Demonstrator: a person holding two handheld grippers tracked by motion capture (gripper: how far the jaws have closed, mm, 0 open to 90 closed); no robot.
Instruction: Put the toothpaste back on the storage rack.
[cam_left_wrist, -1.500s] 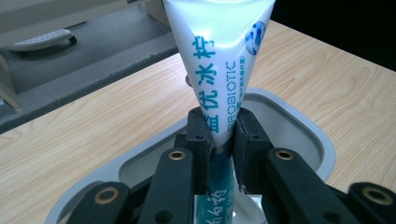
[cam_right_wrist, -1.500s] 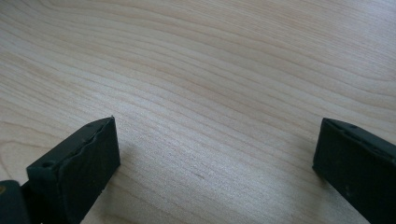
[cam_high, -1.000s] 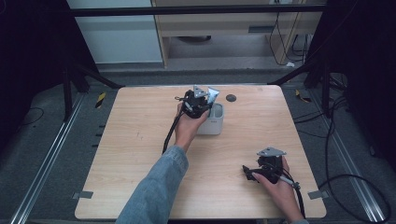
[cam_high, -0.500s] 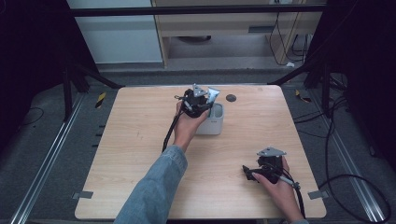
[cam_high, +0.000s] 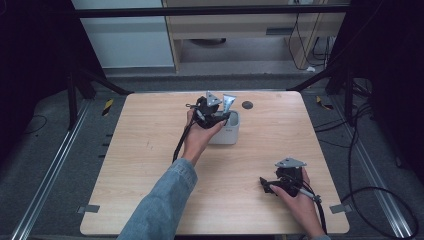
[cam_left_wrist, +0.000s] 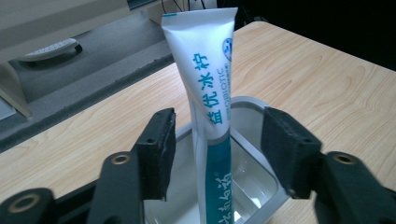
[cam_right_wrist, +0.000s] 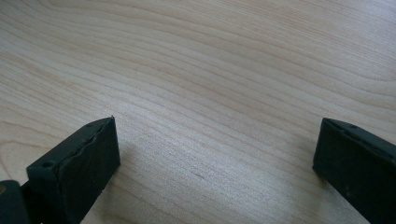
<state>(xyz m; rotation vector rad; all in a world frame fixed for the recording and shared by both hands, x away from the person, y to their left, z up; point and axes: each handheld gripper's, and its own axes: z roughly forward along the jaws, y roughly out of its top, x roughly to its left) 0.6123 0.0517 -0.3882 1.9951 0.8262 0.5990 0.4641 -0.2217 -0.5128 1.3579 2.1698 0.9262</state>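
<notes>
Pale wood-grain table (cam_high: 150, 165) stands on grey carpet, with metal rails along the floor at either side, dark stands behind, and a beige cabinet past the far edge. A small dark disc (cam_high: 247, 105) lies near the table's far edge.

Compared with the frames from a second ago, both hands sit in much the same spots; the change is at the left gripper (cam_left_wrist: 217, 149), whose jaws have just been opening. They now stand apart on either side of the toothpaste tube (cam_left_wrist: 210, 93), with a gap between each pad and the tube, so it is released. The right gripper (cam_right_wrist: 215, 154) rests low by the table's near right corner, jaws spread wide over bare wood.

The toothpaste tube stands nearly upright in the white rectangular holder (cam_left_wrist: 261, 186) at the table's middle far side. Its upper part is white with teal printed characters and the word PROBIOTIC, its lower part teal, its flat crimped end uppermost.
</notes>
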